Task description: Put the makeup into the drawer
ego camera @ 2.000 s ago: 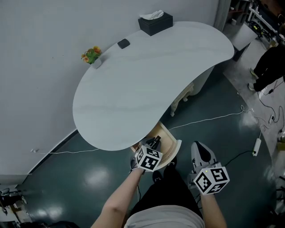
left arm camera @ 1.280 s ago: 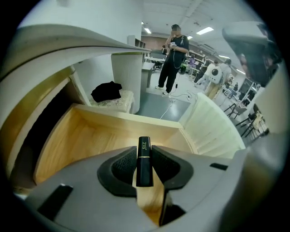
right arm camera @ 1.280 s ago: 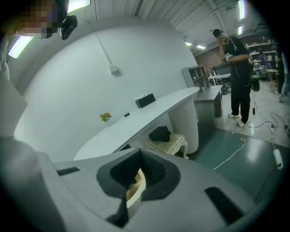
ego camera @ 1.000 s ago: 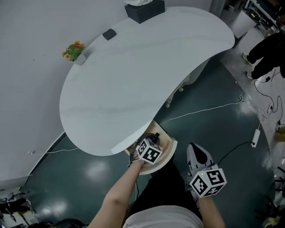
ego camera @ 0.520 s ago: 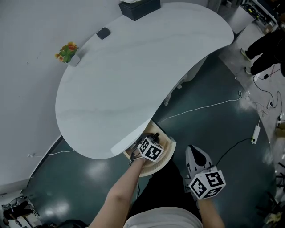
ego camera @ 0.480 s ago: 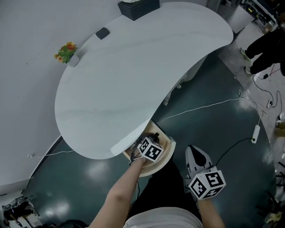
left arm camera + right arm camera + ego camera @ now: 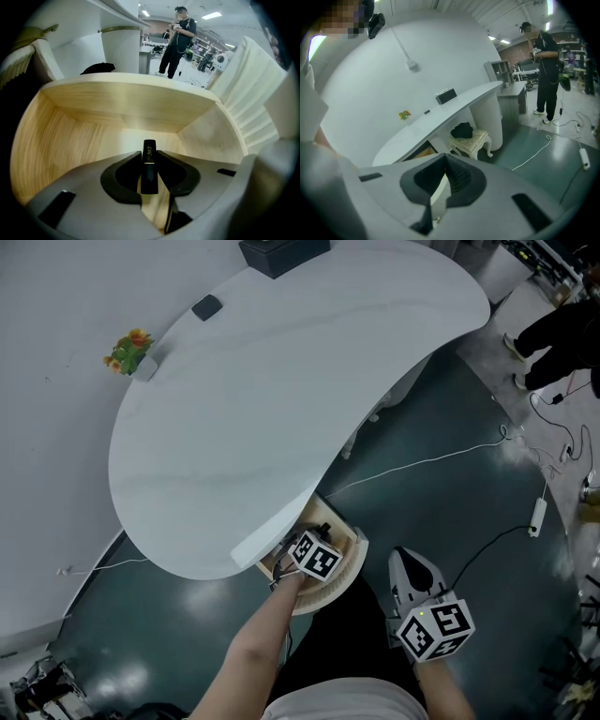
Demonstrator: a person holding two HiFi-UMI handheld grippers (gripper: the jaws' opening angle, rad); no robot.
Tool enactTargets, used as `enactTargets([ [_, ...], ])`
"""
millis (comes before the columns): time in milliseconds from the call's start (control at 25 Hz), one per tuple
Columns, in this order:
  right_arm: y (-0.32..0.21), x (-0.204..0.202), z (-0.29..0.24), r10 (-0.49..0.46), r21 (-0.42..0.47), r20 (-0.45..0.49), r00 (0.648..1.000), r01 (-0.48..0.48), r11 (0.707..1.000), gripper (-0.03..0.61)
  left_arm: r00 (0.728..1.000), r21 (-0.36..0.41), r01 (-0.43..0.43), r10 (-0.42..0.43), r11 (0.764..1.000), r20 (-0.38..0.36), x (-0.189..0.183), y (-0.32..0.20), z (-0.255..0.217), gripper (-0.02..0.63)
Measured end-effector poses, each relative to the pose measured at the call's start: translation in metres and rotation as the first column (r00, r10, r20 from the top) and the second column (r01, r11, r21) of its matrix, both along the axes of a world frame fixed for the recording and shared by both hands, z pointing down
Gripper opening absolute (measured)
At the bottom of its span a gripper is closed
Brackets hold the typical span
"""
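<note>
Drawer (image 7: 93, 122) under left claw (image 7: 149, 153): pale grained wood, matt. Tube (image 7: 149, 169) between jaws: glossy black plastic. Floor (image 7: 450, 493): glossy.

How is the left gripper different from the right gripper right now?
The left gripper pinches a black makeup stick; the right gripper holds nothing, its jaw tips together. The left gripper reaches down inside the wooden drawer; the right gripper hangs outside it, facing the room. Both are the same grey two-jaw tool.
</note>
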State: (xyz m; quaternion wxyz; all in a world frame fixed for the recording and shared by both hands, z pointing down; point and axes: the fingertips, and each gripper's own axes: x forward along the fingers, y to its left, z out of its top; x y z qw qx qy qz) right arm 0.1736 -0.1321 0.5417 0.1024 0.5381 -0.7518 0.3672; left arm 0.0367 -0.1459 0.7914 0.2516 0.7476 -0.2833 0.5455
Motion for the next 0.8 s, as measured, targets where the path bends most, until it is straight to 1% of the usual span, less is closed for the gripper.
enactTargets([
  [160, -0.0003, -0.0026, 0.0015, -0.007, -0.006, 0.002, 1.0, 0.007, 1.0, 0.003, 1.0, -0.009, -0.003, 0.003, 1.0, 0.015, -0.0053, 0.0031, 0.0057, 0.104],
  [480, -0.0008, -0.0038, 0.0051, -0.011, -0.016, 0.006, 1.0, 0.011, 1.0, 0.002, 1.0, -0.007, -0.016, 0.017, 1.0, 0.018, -0.0051, 0.0033, 0.0074, 0.106],
  [680, -0.0004, -0.0025, 0.006, -0.012, -0.019, 0.009, 1.0, 0.012, 1.0, 0.002, 1.0, -0.02, -0.014, 0.014, 1.0, 0.021, -0.0047, 0.0033, 0.0084, 0.107],
  [800, 0.0006, -0.0017, 0.0061, -0.011, -0.019, 0.013, 1.0, 0.012, 1.0, 0.003, 1.0, -0.031, -0.006, 0.006, 1.0, 0.005, -0.0036, 0.0048, 0.0083, 0.129],
])
